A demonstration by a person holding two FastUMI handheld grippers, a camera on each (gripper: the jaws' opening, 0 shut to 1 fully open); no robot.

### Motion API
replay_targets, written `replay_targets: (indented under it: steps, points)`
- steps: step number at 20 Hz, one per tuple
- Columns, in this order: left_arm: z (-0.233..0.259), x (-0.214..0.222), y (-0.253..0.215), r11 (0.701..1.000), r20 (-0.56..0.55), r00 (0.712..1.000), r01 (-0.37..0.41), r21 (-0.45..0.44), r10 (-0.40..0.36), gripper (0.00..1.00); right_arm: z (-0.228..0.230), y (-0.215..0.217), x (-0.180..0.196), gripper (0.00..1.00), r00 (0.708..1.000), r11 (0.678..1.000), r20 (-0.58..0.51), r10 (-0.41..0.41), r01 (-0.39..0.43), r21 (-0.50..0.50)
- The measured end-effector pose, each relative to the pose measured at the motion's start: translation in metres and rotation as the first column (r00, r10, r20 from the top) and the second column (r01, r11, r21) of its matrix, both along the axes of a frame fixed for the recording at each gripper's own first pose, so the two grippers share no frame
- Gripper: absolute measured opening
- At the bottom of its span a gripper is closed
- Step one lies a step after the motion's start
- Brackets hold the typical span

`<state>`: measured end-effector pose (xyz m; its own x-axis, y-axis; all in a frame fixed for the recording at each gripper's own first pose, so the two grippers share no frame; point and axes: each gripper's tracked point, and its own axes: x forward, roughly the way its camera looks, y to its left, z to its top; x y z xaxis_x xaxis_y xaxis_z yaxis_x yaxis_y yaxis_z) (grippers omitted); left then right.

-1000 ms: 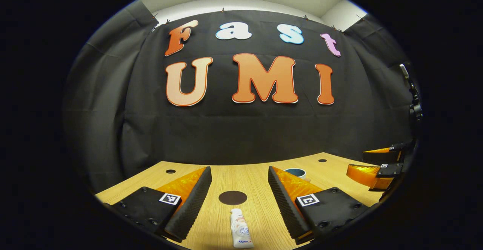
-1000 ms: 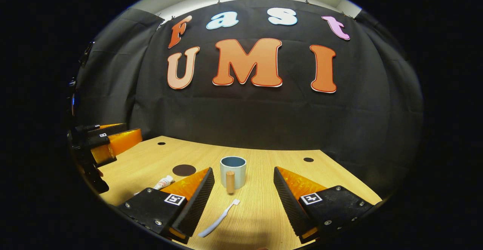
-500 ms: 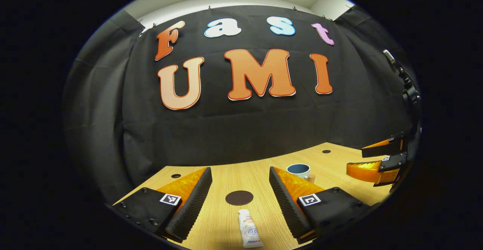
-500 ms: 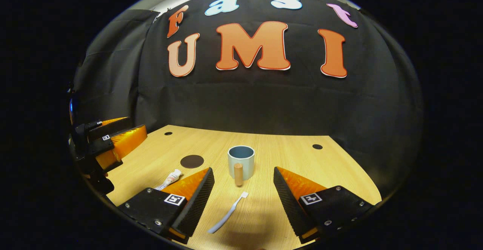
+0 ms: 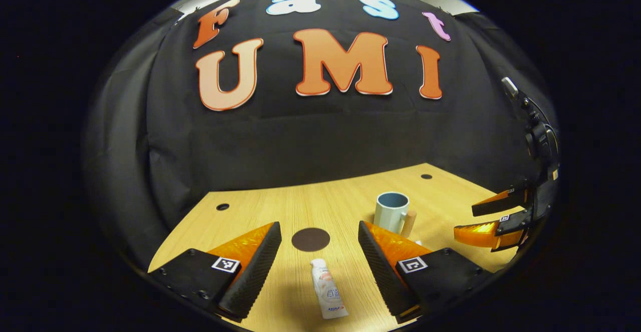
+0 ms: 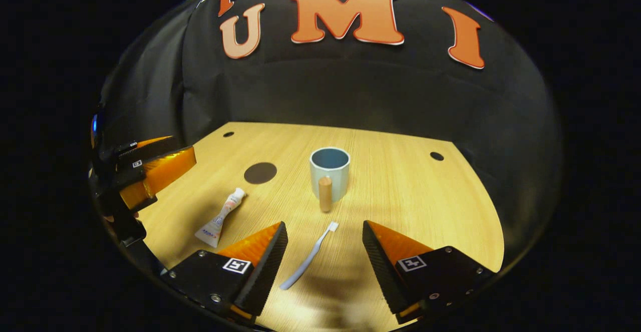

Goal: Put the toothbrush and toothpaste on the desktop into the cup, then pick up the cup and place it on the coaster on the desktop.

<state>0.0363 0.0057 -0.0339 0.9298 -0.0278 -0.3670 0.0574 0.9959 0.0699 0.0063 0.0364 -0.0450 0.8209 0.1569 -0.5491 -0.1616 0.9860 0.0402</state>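
Both claws are standing wide and empty: the left claw (image 5: 317, 252) is lining up over the toothpaste (image 5: 328, 296), the right claw (image 6: 324, 252) over the toothbrush (image 6: 308, 258). Both items are lying flat near the counter's (image 6: 410, 192) front edge, with cup (image 6: 329, 168) and coaster (image 6: 260, 173) mid-counter, apparently awaiting pickup.

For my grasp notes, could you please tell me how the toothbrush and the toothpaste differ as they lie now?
The toothbrush is long, thin and gently curved; the toothpaste is a shorter, wider tube. The toothbrush lies between the right tongs, the toothpaste between the left tongs. Both lie flat on the desktop, outside the cup.
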Motion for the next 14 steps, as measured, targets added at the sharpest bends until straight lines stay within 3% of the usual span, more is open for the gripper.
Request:
replay_targets:
  steps: [6,9,14]
  points:
    - [-0.053,-0.001,-0.009,0.998,-0.214,0.976,0.029,-0.053,-0.04,0.99,0.006,-0.002,-0.003,0.82,0.99,0.999,-0.141,0.011,-0.015,-0.032]
    - [-0.08,-0.007,-0.006,0.999,-0.324,0.945,0.018,-0.052,-0.033,0.99,0.013,-0.002,-0.008,0.78,0.97,0.999,-0.242,0.028,-0.023,0.022]
    - [-0.109,-0.007,-0.012,0.998,-0.473,0.879,0.044,-0.048,-0.061,0.96,0.025,-0.004,-0.004,0.77,0.934,1.0,-0.357,0.015,-0.009,0.018]
